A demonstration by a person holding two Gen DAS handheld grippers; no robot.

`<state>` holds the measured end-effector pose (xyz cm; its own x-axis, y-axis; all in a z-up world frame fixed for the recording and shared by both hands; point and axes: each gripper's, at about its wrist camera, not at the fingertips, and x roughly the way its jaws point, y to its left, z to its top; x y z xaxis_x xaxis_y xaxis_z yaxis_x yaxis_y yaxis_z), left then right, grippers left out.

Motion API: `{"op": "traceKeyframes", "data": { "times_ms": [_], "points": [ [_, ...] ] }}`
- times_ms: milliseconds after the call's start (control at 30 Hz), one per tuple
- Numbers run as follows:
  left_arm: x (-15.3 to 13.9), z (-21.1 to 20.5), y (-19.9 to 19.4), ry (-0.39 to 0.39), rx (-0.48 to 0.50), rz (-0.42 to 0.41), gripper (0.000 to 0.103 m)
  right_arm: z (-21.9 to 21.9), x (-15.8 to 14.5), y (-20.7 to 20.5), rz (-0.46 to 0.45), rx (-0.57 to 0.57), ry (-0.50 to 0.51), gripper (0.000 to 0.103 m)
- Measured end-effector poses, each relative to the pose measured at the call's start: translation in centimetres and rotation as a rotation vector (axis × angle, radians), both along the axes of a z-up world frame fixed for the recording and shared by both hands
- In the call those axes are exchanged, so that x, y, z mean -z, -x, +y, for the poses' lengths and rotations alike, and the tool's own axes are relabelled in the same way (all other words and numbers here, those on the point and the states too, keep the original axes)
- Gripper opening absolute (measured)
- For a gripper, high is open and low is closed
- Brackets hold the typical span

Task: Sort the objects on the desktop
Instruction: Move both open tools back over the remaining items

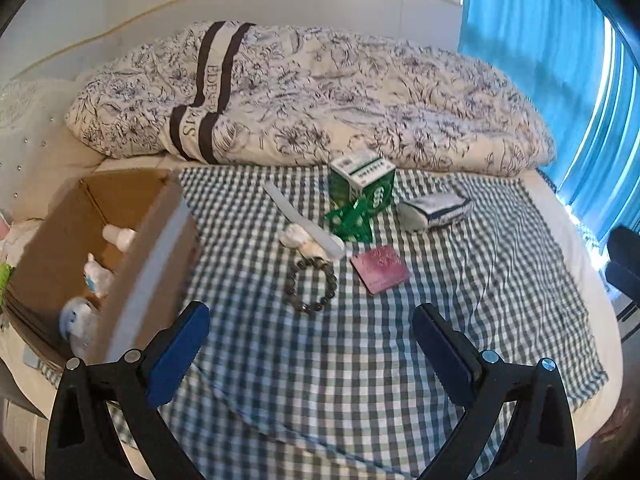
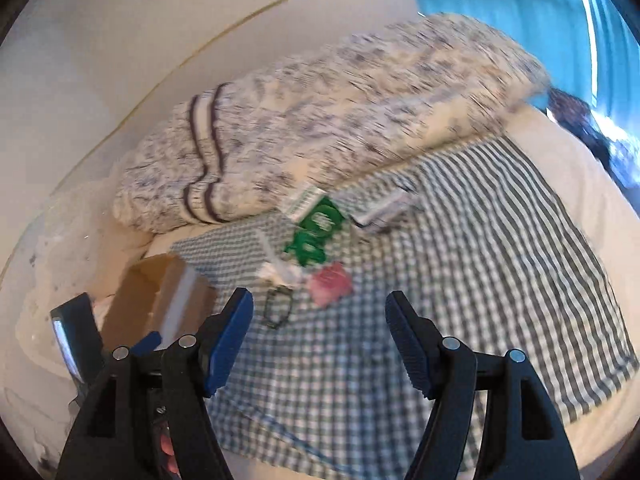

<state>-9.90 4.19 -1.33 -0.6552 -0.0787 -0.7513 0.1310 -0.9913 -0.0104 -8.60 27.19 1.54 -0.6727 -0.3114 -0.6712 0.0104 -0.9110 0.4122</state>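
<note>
Left gripper: released, jaws wide apart, nothing between them, above the checked cloth.
Right gripper: also spread and empty; its view is smeared with blur.
Box: cardboard, open, at 9 o'clock of the cloth; a small white bottle and two pale toys lie inside.
Beads: dark ring flat on the cloth, at 12 o'clock just past the left gripper.
Pink card: flat, at 3 o'clock of the beads, close by.
White strip: long axis runs from 11 to 5 o'clock, with a white figure against its near end.
Green carton: upright at 12 o'clock, with a green plastic piece leaning in front.
Pouch: white and navy, perhaps a tissue pack, at 3 o'clock of the carton.
Quilt: floral, bunched behind everything.
Curtain: blue, at 2 o'clock.
</note>
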Motion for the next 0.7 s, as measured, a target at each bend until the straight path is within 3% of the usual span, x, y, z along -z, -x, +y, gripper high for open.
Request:
{"op": "traceKeyframes", "data": {
  "times_ms": [167,333,700],
  "points": [
    [2.6,0.1,1.3,-0.003,-0.016,-0.033,0.103,2.2,4.0,2.2,-0.083,0.047,0.018,0.069],
    [5.8,-1.2,3.8,0.005,-0.052,-0.093,0.103,1.7,7.2,6.1,-0.148,0.046,0.015,0.069],
    [12.8,-5.0,11.0,0.014,-0.094,-0.218,0.103,-1.3,11.0,16.9,-0.210,0.037,-0.028,0.068]
  ]
}}
